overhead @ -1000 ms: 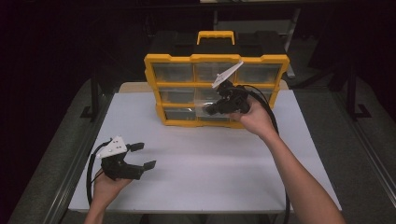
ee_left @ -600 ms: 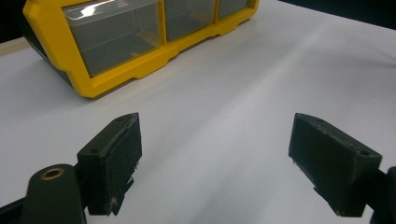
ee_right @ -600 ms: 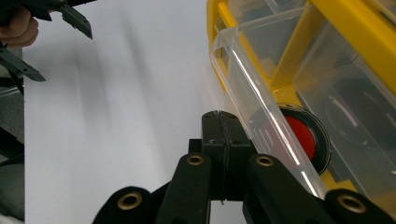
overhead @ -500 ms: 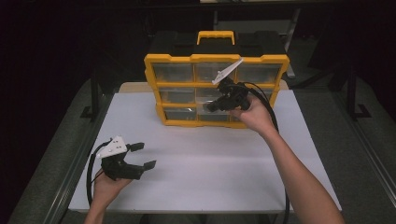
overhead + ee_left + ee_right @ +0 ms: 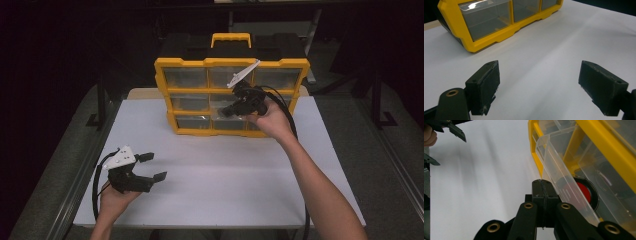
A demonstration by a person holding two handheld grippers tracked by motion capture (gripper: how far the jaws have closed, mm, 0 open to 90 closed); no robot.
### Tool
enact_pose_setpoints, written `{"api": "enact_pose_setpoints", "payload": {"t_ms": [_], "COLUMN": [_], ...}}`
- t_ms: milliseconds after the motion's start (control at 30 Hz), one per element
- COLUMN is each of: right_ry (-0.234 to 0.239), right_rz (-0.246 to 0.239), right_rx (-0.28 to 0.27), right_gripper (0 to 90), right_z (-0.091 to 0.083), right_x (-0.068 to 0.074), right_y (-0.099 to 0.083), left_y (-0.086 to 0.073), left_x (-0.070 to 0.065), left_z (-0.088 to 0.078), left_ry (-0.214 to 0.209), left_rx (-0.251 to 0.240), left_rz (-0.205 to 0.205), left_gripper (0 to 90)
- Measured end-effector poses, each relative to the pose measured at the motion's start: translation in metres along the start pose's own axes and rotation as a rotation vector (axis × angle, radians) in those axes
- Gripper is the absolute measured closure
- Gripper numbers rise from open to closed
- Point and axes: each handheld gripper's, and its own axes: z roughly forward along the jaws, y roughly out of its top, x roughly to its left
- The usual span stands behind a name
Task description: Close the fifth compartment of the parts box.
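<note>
Nothing much has moved since a second ago: right hand sits at the same drawer, left hand parked in the same spot.

Right gripper (image 5: 235,109) is up against the front of the yellow organizer (image 5: 195,63), middle row. Its jaws are fully closed, pad to pad. Right gripper view has the clear plastic drawer (image 5: 554,167) pulled part way out, its thin front lip just beside the closed tips; can't tell if the lip is pinched. Behind the drawer wall: a round black thing with a red centre (image 5: 584,192), which the high view is too coarse to resolve.

Left gripper (image 5: 150,167) rests low near the front left of the white desk (image 5: 240,175), jaws wide apart, holding nothing. Left gripper view gives the matte black, blocky rubber pads (image 5: 486,85) and the organizer's bottom row: glossy yellow frame, transparent fronts. Organizer has a black top and yellow carry handle (image 5: 231,38), seen from the high view.
</note>
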Motion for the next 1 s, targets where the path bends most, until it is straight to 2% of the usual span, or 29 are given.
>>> {"api": "enact_pose_setpoints", "payload": {"t_ms": [67,133,233,400,600,833,1000], "right_ry": [-0.006,-0.016,-0.023,-0.042,-0.052,-0.083,-0.096], "right_rz": [-0.019,-0.006,-0.011,-0.001,0.01,-0.011,-0.009], "right_rx": [-0.003,0.0,-0.001,-0.009,-0.012,-0.018,-0.018], "right_gripper": [89.0,89.0,89.0,89.0,89.0,89.0,89.0], "right_z": [0.001,0.0,0.0,-0.001,-0.002,0.001,0.001], "right_x": [-0.002,-0.001,-0.003,-0.008,-0.012,-0.014,-0.015], "right_y": [0.0,0.0,0.0,-0.001,-0.002,-0.002,-0.002], "left_y": [0.0,0.0,0.0,-0.001,-0.001,-0.001,-0.002], "left_x": [0.0,0.0,0.001,0.001,0.001,0.002,0.002], "left_z": [0.0,0.0,-0.001,0.0,0.001,0.001,0.001], "left_ry": [0.001,0.002,0.005,0.004,0.005,0.009,0.008], "left_rx": [0.001,-0.001,-0.002,-0.002,0.007,0.006,0.002], "left_rz": [0.002,-0.002,0.009,-0.003,0.01,0.003,0.002], "left_gripper": [17.3,17.3,17.3,17.3,17.3,17.3,17.3]}}
